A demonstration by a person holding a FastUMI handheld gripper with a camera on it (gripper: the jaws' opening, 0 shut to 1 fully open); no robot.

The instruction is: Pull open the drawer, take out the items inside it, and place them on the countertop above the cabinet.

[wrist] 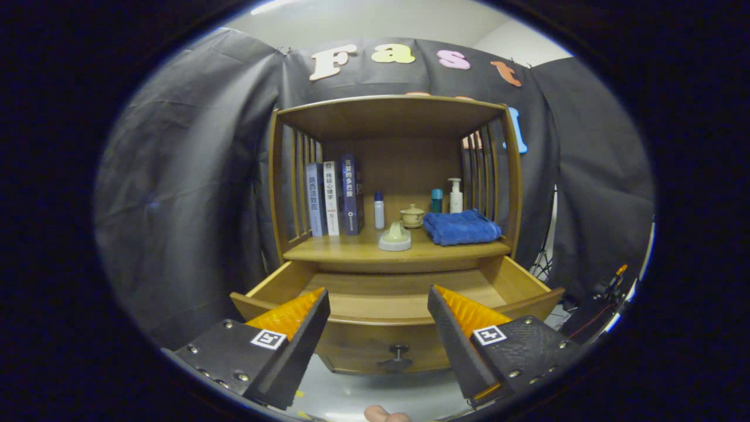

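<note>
Your gripper (378, 305) hangs spread wide, holding nothing, over the pulled-out wooden drawer (398, 305); a folded blue towel (461, 227) lies on the countertop (351, 251) beyond.

Drawer (387, 305) pulled out; its front floor lies behind the front panel, contents there cannot be told. Gripper (378, 305) fingers spread wide, holding nothing; their bases run out at 6 o'clock. Book (331, 199) spine lettering too small. Tripod (542, 258) at 3 o'clock half behind cabinet (387, 111).
</note>
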